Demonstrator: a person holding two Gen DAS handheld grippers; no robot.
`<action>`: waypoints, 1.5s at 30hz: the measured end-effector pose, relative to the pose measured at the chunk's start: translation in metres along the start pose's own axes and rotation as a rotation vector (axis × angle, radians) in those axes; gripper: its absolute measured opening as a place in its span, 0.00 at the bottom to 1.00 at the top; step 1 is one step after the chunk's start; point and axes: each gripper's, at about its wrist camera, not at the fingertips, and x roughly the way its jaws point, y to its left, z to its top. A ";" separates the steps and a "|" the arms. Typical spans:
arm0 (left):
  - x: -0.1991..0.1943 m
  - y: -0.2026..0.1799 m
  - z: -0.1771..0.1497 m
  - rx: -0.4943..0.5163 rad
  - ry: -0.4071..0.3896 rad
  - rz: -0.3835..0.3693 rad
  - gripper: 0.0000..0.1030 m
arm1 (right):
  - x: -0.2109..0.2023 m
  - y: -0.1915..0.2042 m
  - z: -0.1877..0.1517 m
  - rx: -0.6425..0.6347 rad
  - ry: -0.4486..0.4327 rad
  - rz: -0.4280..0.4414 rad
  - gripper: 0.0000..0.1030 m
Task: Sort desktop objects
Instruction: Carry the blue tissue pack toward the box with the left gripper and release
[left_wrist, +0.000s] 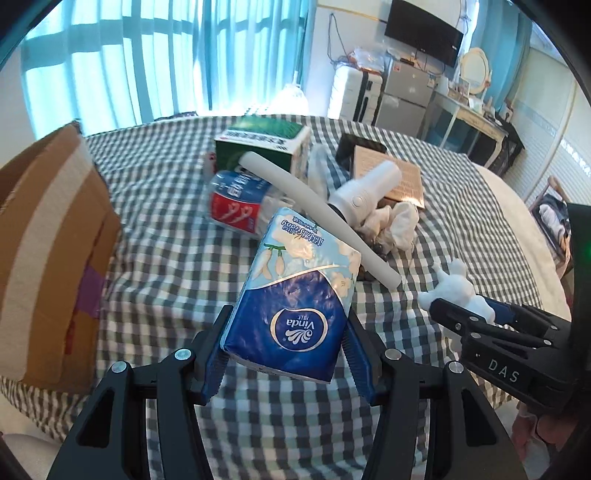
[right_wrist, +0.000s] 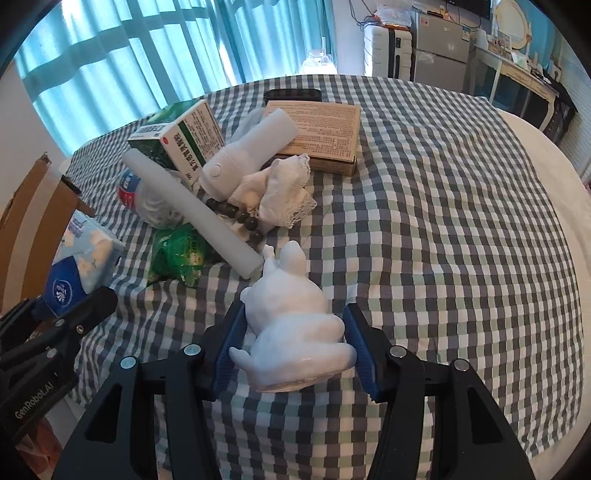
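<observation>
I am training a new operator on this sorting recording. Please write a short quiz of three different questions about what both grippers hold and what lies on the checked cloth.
1. True or false: the left gripper is shut on the blue and white Vinda tissue pack.
2. What does the right gripper hold? A) green medicine box B) pale white rabbit figurine C) string of dark beads
3. Fill in: the long white foam tube leans over the crushed plastic ____ with the red and blue label.

Key: 1 true; 2 B, the figurine; 3 bottle.
</observation>
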 end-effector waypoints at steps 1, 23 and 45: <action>-0.002 0.000 0.002 -0.004 -0.003 0.001 0.56 | -0.004 0.003 0.000 -0.005 -0.004 -0.005 0.52; -0.065 0.020 0.020 -0.043 -0.124 -0.005 0.56 | -0.071 0.057 -0.005 -0.075 -0.116 0.027 0.52; -0.128 0.087 0.051 -0.102 -0.233 0.031 0.56 | -0.125 0.147 0.024 -0.203 -0.212 0.114 0.52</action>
